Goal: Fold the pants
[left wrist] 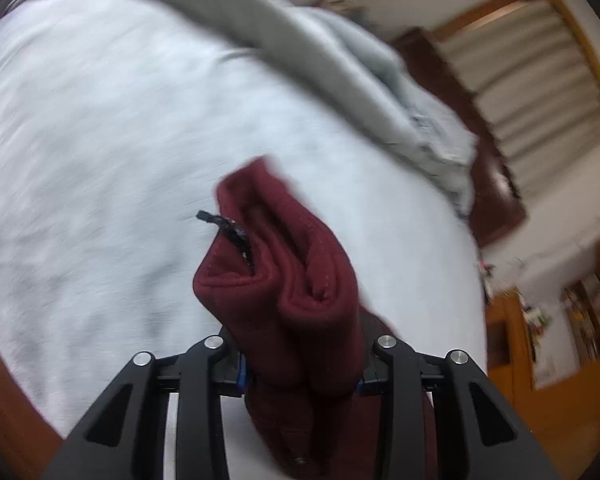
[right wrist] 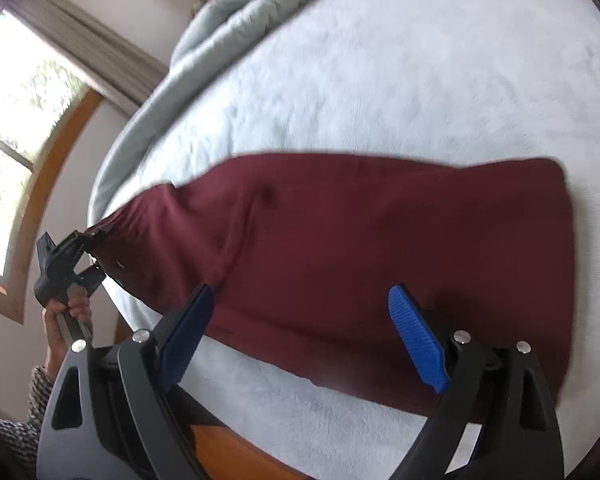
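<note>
Dark red pants (right wrist: 380,240) lie stretched across the white bed cover (right wrist: 420,80), folded lengthwise. At their left end, my left gripper (right wrist: 86,254) has them lifted off the bed, with a person's hand (right wrist: 66,312) on its handle. In the left wrist view that gripper (left wrist: 300,376) is shut on the bunched waistband of the pants (left wrist: 284,280), and a black drawstring (left wrist: 220,224) sticks out of the folds. My right gripper (right wrist: 300,292) hovers over the near edge of the pants, wide open, its blue pads (right wrist: 416,340) touching no cloth.
A grey quilt (right wrist: 228,20) is piled along the far side of the bed. The wooden bed frame (right wrist: 228,452) shows at the near edge. A window (right wrist: 16,120) with curtains is at the left. Wooden shelves (left wrist: 560,332) stand past the bed.
</note>
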### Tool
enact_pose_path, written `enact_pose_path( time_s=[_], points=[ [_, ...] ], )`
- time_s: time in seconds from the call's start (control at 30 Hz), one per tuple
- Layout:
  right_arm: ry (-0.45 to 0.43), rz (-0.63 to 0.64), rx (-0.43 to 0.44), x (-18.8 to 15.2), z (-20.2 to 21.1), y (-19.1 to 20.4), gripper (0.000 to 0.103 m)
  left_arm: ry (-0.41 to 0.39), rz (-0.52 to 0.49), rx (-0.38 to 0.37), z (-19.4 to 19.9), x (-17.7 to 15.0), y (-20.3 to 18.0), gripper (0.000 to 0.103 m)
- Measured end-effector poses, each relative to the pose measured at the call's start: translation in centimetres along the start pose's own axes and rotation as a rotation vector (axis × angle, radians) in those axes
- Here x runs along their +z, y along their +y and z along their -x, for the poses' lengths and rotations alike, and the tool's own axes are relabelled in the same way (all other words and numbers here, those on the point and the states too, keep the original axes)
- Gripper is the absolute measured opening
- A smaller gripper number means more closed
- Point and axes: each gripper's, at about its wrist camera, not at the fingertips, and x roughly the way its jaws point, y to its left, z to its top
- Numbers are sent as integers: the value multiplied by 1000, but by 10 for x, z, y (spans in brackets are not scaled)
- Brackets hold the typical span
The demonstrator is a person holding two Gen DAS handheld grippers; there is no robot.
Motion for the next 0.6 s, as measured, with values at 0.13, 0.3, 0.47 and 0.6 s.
enact_pose_path(
  time_s=[0.13,0.3,0.47,0.6],
  points=[
    [-43,-15,15,1,24,-7,89,-23,-137,-62,6,-8,-51,35],
    [-73,-24,31,-2,45,-19,89,-14,-331,-126,9,-34,-112,35],
    [-92,-25,49,-3,52,-29,89,32,-473,-162,5,-68,-158,35],
    [-104,-37,86,-4,53,-34,89,95,-580,-188,-4,-105,-184,35]
  ],
)
